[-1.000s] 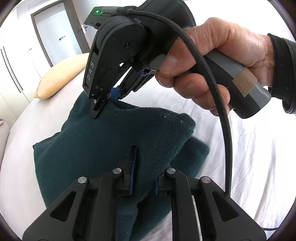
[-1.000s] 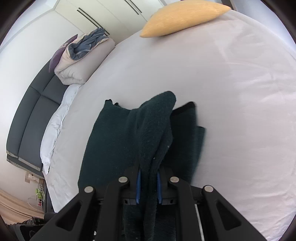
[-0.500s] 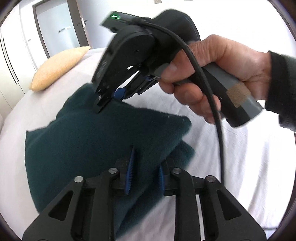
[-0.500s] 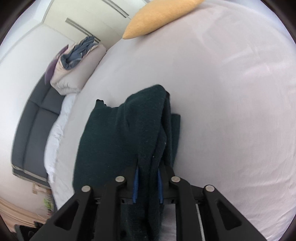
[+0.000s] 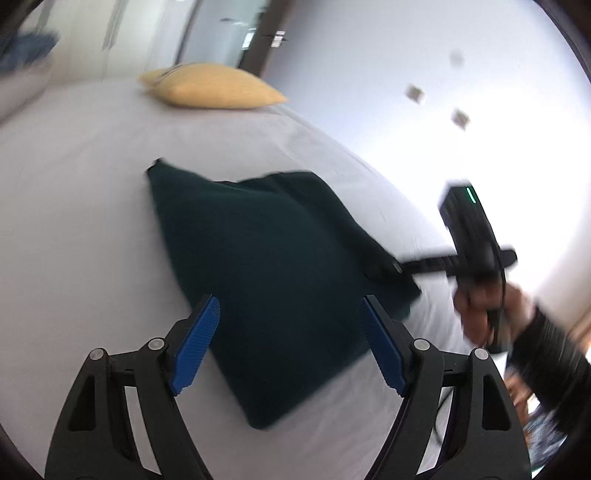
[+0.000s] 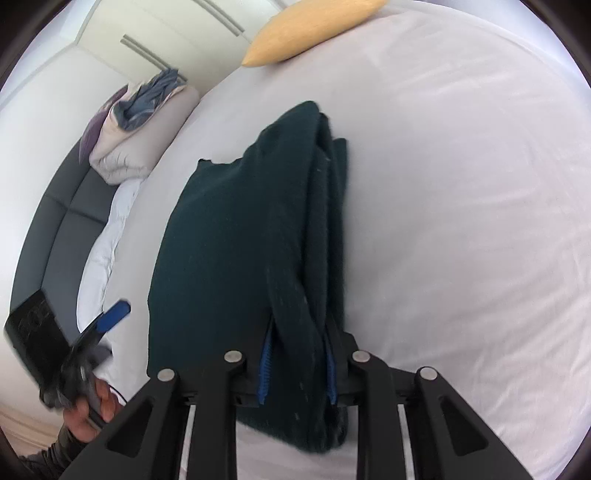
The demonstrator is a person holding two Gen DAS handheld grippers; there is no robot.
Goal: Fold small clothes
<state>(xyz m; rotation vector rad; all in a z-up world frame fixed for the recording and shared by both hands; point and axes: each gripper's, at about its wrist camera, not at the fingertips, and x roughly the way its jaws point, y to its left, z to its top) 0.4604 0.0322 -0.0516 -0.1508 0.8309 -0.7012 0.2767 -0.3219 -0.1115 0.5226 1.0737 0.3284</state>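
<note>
Bed [image 6: 461, 184] with a white sheet; a folded dark green garment [image 6: 236, 236] lies mid-surface, a yellow pillow [image 6: 310, 29] near the far edge, well apart.

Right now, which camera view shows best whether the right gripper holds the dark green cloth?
The right wrist view: the dark green cloth runs between the opening right gripper pads. The left wrist view is blurred, showing only a fingertip at the cloth's edge.

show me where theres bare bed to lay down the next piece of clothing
The widest bare sheet lies to the right of the dark green garment, running up to the yellow pillow. A narrower strip lies between the garment and the bedding pile. It is crowded around the garment's near edge, where the right gripper and left gripper work.
</note>
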